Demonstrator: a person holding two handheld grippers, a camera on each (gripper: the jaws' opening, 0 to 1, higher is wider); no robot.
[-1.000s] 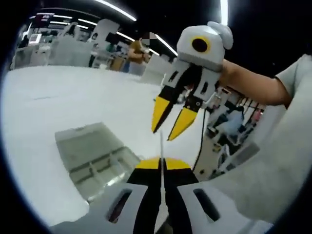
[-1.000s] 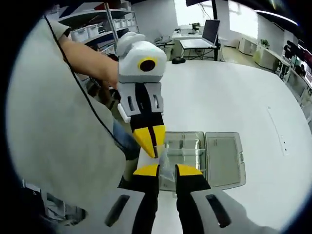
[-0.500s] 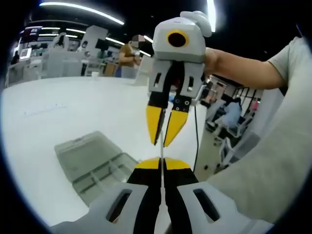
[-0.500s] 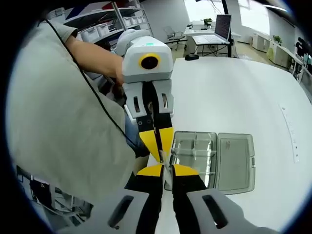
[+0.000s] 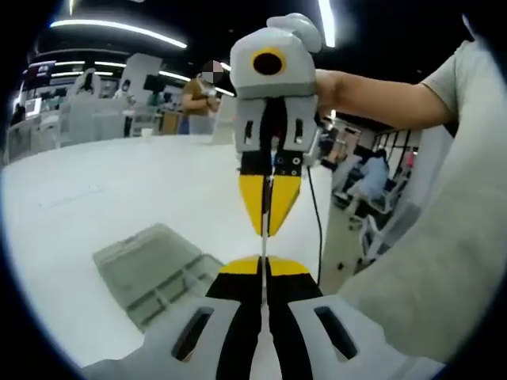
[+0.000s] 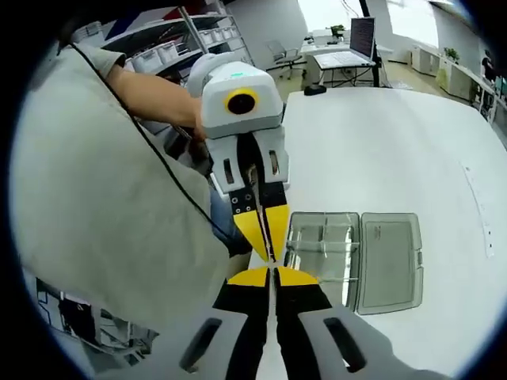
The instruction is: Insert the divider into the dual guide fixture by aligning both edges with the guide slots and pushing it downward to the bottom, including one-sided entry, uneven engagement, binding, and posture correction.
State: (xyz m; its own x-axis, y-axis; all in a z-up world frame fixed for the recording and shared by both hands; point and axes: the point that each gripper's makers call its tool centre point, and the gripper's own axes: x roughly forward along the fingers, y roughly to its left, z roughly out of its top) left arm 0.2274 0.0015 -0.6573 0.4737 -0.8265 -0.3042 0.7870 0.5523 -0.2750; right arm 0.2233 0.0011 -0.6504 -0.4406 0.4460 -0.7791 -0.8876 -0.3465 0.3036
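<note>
Two grippers, left gripper and right gripper, pinch one thin clear divider between them, jaws squeezed tight on it. The open clear box lies on the white table, at 3 o'clock from the right gripper.

Yellow-tipped black-and-white tools, clear box, white table.

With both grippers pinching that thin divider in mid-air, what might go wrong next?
1. The thin clear divider is clamped edge-on by the left gripper and right gripper; opposing pulls may bend it.
2. It is held off to the side of the open clear plastic compartment box, so one edge may enter first and bind.
</note>
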